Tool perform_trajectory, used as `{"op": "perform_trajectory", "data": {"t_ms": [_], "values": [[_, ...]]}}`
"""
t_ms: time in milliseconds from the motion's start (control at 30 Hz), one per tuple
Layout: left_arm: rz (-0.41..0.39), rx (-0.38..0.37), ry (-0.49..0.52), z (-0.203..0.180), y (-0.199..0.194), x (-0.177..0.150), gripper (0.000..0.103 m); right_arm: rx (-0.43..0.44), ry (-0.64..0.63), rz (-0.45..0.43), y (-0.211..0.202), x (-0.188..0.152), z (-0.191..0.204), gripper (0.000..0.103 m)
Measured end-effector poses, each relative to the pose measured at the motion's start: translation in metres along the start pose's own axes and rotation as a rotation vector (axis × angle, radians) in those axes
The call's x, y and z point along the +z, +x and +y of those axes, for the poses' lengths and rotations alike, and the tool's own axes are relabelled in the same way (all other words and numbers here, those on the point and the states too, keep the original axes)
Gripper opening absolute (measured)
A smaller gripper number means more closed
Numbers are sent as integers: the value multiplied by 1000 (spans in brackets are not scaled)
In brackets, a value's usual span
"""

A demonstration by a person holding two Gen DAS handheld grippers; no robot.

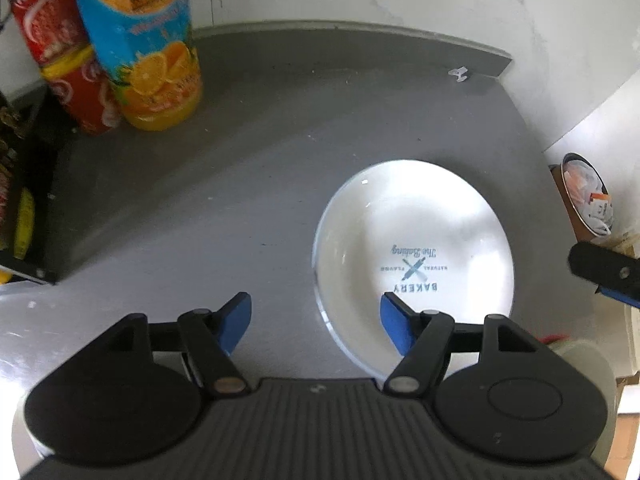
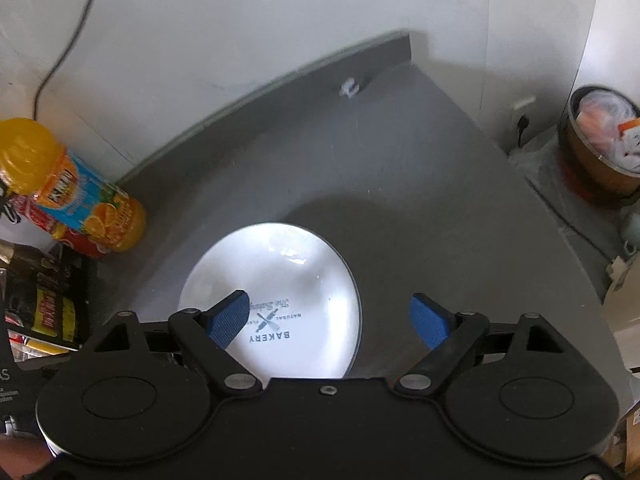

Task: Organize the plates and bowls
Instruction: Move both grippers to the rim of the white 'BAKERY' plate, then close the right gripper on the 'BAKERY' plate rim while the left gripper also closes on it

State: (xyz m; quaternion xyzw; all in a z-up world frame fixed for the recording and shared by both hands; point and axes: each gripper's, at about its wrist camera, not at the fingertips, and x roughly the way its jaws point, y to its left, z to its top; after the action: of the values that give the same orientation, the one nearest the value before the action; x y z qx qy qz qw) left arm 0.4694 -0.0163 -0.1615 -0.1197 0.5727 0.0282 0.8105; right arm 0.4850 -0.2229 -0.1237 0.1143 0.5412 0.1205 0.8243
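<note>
A white plate [image 1: 416,236] with a blue "BAKERY" print lies flat on the grey counter [image 1: 240,184]. My left gripper [image 1: 316,320] hovers open over the plate's near left rim: its right pad is above the plate, its left pad above bare counter. In the right wrist view the same plate [image 2: 288,280] lies below my right gripper [image 2: 334,322], which is open and straddles the plate's near right rim. Neither gripper holds anything. The tip of the right gripper [image 1: 604,272] shows at the right edge of the left wrist view.
An orange juice bottle [image 1: 148,48] and red bottles [image 1: 60,40] stand at the counter's back left. A dark rack of packets [image 2: 44,300] sits at the left. A brown bin with rubbish [image 2: 604,140] stands beyond the counter's right edge. A raised lip borders the back.
</note>
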Motion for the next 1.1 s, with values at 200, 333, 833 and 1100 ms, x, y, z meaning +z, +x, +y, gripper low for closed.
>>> {"op": "perform_trajectory", "data": {"t_ms": [200,333,833,1100], "values": [[18,13,-24,-2,17,9,69,-22,0,81,27,7,-7,57],[34,11,-50,3,26,10,66,-40,-18,119,39,8,-6,54],[63,-55,-161,14,44,5,46,-53,12,220,77,10,-10,35],[90,-124,-202,29,43,1,17,-63,-89,206,82,9,14,26]]}}
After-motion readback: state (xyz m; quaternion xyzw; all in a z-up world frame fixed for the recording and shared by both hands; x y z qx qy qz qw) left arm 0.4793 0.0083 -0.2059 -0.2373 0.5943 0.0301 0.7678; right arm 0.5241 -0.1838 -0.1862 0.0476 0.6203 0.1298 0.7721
